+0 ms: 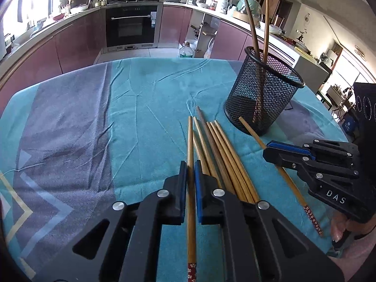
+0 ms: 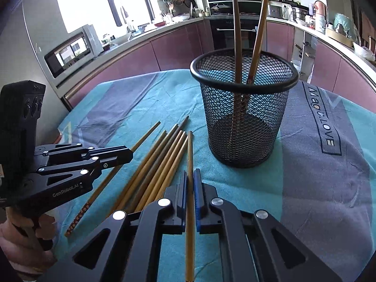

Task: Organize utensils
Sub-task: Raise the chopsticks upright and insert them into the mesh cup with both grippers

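Note:
A black mesh cup [image 1: 263, 94] stands on the teal cloth and holds two dark chopsticks [image 1: 252, 28]; it also shows in the right wrist view [image 2: 244, 117]. Several wooden chopsticks [image 1: 223, 155] lie in a loose bundle beside it, also in the right wrist view [image 2: 157, 166]. My left gripper [image 1: 190, 164] is shut on one chopstick [image 1: 190, 138] at the bundle's left edge. My right gripper [image 2: 190, 174] is shut on another chopstick [image 2: 190, 152] at the bundle's right edge. Each gripper shows in the other's view, the right [image 1: 266, 149] and the left [image 2: 130, 155].
The table is covered by a teal and grey-purple cloth [image 1: 94, 117] with lettering at the right [image 2: 322, 117]. Kitchen counters, an oven [image 1: 131, 23] and a microwave [image 2: 70, 51] ring the table. A hand [image 2: 21, 232] holds the left gripper.

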Available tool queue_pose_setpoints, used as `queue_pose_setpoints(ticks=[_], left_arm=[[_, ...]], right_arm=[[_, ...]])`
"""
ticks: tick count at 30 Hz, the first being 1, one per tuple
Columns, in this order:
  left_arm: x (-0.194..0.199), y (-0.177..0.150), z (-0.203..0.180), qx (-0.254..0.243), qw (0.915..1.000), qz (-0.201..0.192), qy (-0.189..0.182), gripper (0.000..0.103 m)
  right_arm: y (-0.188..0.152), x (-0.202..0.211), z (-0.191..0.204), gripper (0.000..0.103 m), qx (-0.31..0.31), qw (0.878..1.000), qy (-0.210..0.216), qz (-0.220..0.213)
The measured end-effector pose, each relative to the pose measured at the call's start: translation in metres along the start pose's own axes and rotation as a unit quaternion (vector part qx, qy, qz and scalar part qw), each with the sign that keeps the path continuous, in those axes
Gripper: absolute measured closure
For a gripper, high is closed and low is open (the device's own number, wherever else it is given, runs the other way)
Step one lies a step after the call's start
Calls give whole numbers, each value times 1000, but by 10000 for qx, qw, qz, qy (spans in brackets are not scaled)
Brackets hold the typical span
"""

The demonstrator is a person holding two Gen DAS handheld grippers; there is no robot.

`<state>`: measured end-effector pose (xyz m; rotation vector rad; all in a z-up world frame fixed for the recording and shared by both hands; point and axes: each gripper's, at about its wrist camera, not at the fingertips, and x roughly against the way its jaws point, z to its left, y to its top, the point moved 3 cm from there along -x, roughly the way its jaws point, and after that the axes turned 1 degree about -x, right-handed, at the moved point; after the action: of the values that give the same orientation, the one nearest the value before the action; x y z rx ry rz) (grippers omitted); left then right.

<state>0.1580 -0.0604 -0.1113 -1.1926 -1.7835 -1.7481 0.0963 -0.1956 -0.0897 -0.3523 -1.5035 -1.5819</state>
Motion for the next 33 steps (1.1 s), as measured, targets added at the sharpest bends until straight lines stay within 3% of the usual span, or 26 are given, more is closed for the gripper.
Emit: queue_pose_setpoints(ticks=[12, 26, 33], left_arm=[[64, 13, -7, -54, 9964, -514, -679, 96], [142, 30, -12, -56, 9841, -1194, -1316, 96], [168, 43, -18, -68, 9771, -1567, -1439, 96]], right_arm=[[6, 63, -9, 98, -231, 9956, 522, -746], [21, 108, -18, 98, -300, 9867, 697, -1440], [32, 124, -20, 98, -232, 9824, 698, -1716]])
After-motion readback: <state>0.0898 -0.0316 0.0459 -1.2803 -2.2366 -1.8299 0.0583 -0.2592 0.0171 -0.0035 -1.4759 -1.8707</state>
